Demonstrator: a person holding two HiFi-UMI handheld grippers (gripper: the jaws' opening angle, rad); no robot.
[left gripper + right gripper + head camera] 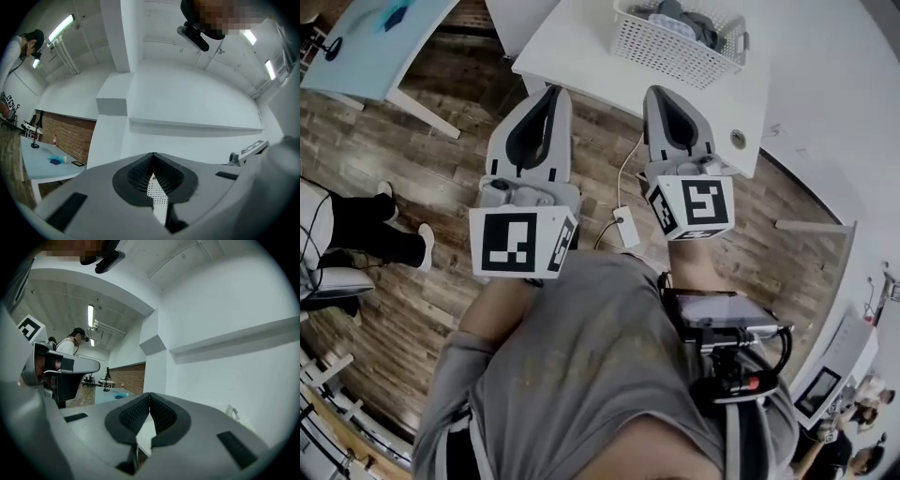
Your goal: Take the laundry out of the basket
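Note:
A white mesh laundry basket [670,47] stands on a white table [581,47] at the top of the head view. Dark and pale laundry [684,17] lies inside it. My left gripper [553,91] and right gripper [656,91] are held side by side over the wooden floor, short of the table's near edge, both pointing toward the basket. In the left gripper view the left gripper [153,154] has its tips together, empty, with a sliver of the basket's mesh [157,192] showing behind them. The right gripper [149,393] is shut on nothing.
A pale blue table [366,47] stands at the upper left. A seated person's legs [366,234] are on the left. A white power adapter with its cable [625,225] lies on the floor below the grippers. White walls close off the right side.

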